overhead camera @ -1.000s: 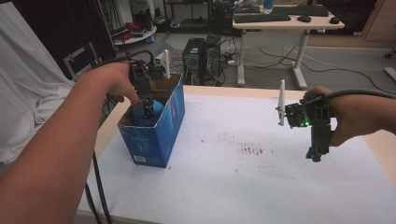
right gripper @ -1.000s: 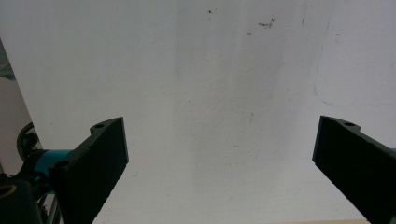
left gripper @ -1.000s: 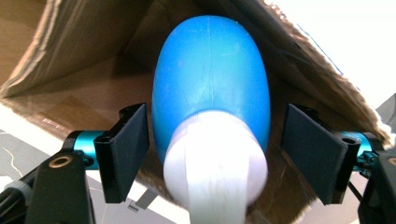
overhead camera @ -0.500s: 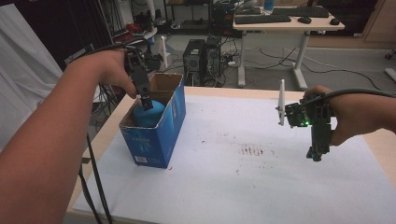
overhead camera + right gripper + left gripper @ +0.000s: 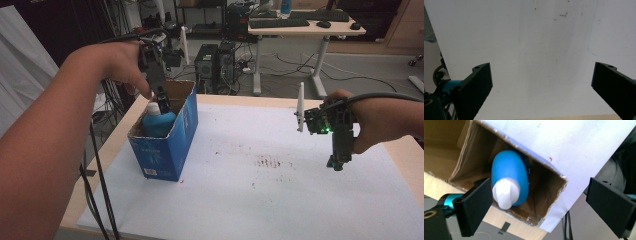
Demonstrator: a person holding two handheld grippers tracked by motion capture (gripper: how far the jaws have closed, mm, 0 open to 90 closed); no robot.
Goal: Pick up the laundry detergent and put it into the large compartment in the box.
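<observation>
While left hand-held gripper (image 5: 163, 102) hangs released above box (image 5: 165, 150) rim, bottle (image 5: 510, 177) inside.

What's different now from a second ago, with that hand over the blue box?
The left gripper has risen out of the blue box, its jaws just opening, letting go of the blue bottle, which stays standing inside. The right gripper stayed put above the white sheet, jaws open.
</observation>
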